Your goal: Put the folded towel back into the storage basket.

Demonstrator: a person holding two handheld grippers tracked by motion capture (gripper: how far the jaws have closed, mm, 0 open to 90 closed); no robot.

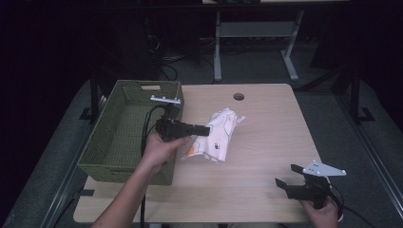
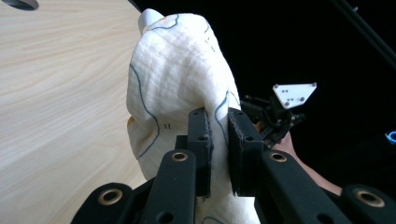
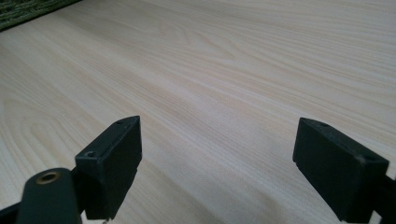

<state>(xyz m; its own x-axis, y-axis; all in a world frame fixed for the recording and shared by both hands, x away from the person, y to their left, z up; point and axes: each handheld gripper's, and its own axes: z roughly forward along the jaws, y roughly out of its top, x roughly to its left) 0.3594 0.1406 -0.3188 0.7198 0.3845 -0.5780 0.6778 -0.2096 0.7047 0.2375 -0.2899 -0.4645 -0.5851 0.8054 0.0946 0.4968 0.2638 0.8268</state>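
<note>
Cloth [image 2: 177, 79] marked "11", pinched by left tongs [image 2: 219, 154]

This place looks like a lab or a test room. A plain wooden worktop [image 1: 266, 142] with a cable hole [image 1: 238, 96] stands on a grey floor [image 1: 328, 109]. Behind it, in a dark room, is another desk frame [image 1: 252, 42] with white metal legs, and loose cables [image 1: 166, 66] lie below.
</note>
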